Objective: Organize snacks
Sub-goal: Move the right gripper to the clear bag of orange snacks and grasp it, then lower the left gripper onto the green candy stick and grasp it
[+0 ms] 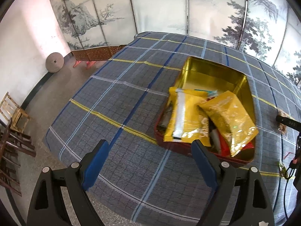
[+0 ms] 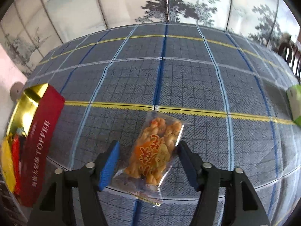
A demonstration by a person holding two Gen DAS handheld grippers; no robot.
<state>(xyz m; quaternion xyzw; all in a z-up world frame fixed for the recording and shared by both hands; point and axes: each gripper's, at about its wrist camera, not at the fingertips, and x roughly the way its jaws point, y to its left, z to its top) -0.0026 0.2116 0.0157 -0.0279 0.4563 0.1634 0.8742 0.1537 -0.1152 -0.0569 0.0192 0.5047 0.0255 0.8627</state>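
Taking the red tin point(image 1: 190, 151) with the gold lining as the landmark: well to its left, off the checked cloth point(image 1: 120, 101), a round stone disc point(image 1: 54, 62) leans at the foot of the white wall, and wooden chairs point(image 1: 13, 111) stand on the floor nearer the camera. Behind the tin runs a folding screen point(image 1: 160, 7) painted with trees and hills. The left gripper point(image 1: 150, 146) hangs just in front of the tin's near left corner, its blue pads spread wide with nothing between them. Inside the tin, two yellow snack bags point(image 1: 188, 116) lie overlapping at the near end, with smaller red and white packets under them; the far end is bare gold.

To the right of the tin, on the same cloth, a clear packet of fried twists point(image 2: 156, 150) lies flat. The right gripper point(image 2: 148, 148) straddles it, jaws at a middling width; the right pad touches the packet's edge, while the left pad stands clear of it. Far right of the tin, at the cloth's edge, a green object point(image 2: 295, 103) is partly cut off.
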